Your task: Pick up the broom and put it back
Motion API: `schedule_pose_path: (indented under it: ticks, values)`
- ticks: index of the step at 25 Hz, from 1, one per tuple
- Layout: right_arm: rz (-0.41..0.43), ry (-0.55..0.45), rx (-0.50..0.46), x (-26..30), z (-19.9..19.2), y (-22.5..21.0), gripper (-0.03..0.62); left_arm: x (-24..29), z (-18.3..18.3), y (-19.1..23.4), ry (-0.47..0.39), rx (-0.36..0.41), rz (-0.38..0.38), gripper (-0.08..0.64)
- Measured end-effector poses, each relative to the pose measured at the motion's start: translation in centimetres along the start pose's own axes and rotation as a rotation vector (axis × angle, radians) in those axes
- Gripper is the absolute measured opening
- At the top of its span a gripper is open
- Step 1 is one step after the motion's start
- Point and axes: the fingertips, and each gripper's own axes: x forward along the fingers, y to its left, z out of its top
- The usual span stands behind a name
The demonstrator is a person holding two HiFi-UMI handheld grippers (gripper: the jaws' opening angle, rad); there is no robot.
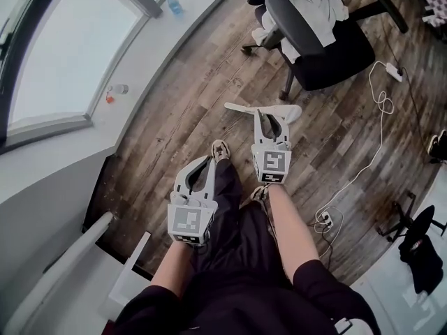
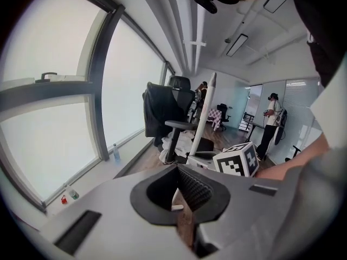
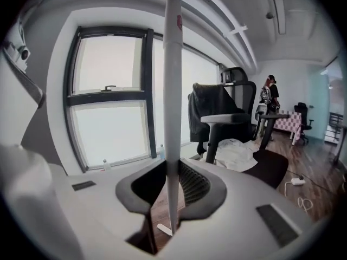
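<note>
The broom is white, with a long slim handle point(image 3: 172, 91) that stands upright between the jaws of my right gripper point(image 3: 172, 191), which is shut on it low down. From the head view the broom point(image 1: 241, 107) shows foreshortened as a white shape over the wooden floor, with the right gripper point(image 1: 270, 119) on it. My left gripper point(image 1: 207, 165) hangs lower and nearer, beside the person's leg, its jaws together on nothing. In the left gripper view, the broom handle point(image 2: 206, 112) rises above the right gripper's marker cube point(image 2: 238, 160), and my left gripper point(image 2: 179, 199) is shut.
A black office chair point(image 1: 328, 47) draped with white cloth point(image 1: 314, 2) stands just beyond the broom. A white cable point(image 1: 380, 107) runs to a power strip point(image 1: 323, 220) on the right. Small bottles point(image 1: 174, 5) sit on the window ledge point(image 1: 140, 68). A person point(image 2: 271, 124) stands far off.
</note>
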Motion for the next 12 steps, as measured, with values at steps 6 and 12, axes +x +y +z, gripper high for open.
schedule_pose_path:
  ticks: [6,12]
  values:
    - [-0.015,-0.101,-0.102,-5.3,6.3,-1.9,0.091,-1.4,3.0,-1.9,-0.076,0.027,0.029,0.002]
    - [-0.031,-0.178,-0.146,-11.2,12.1,-3.9,0.091,-3.6,5.9,-5.7,-0.126,0.054,0.017,0.002]
